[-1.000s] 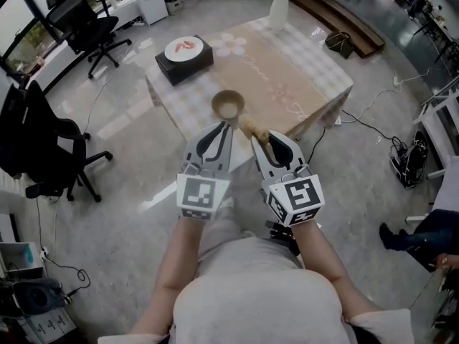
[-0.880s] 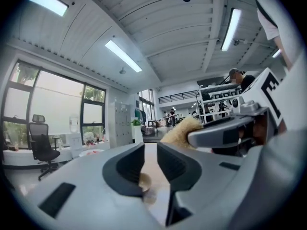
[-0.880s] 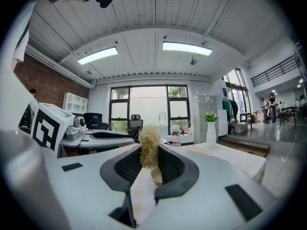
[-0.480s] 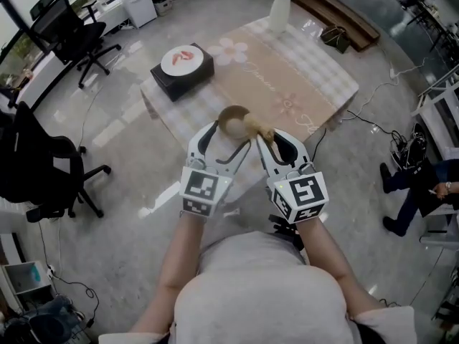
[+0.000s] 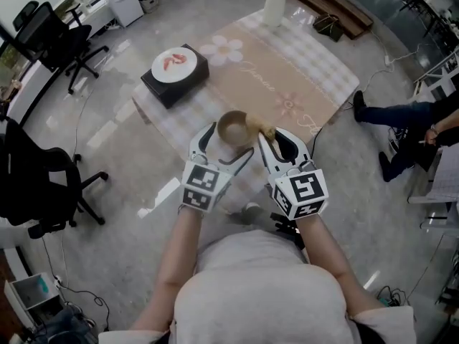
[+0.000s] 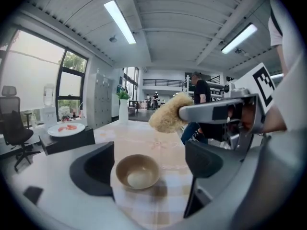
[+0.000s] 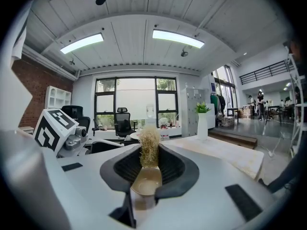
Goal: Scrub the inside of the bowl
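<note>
A tan bowl (image 5: pixel 233 127) stands on the checked tablecloth near the table's front edge. My left gripper (image 5: pixel 225 146) is at the bowl's near side. Its jaws are opening and stand wide; in the left gripper view the bowl (image 6: pixel 138 171) shows between the dark pads (image 6: pixel 92 169) without touching them. My right gripper (image 5: pixel 270 139) is shut on the wooden handle of a scrub brush (image 5: pixel 255 126). The bristle head (image 6: pixel 169 113) hovers over the bowl's right rim. In the right gripper view the brush (image 7: pixel 149 150) stands straight up between the jaws.
A black box with a white plate of red food (image 5: pixel 174 64) sits at the table's far left. A white vase (image 5: pixel 274 4) stands at the far edge. Office chairs (image 5: pixel 64 38) stand to the left, and a person's legs (image 5: pixel 401 117) show at the right.
The left gripper's jaws have gone from shut to wide open. Both grippers have come closer to the bowl, and the brush head now hangs over the bowl's rim.
</note>
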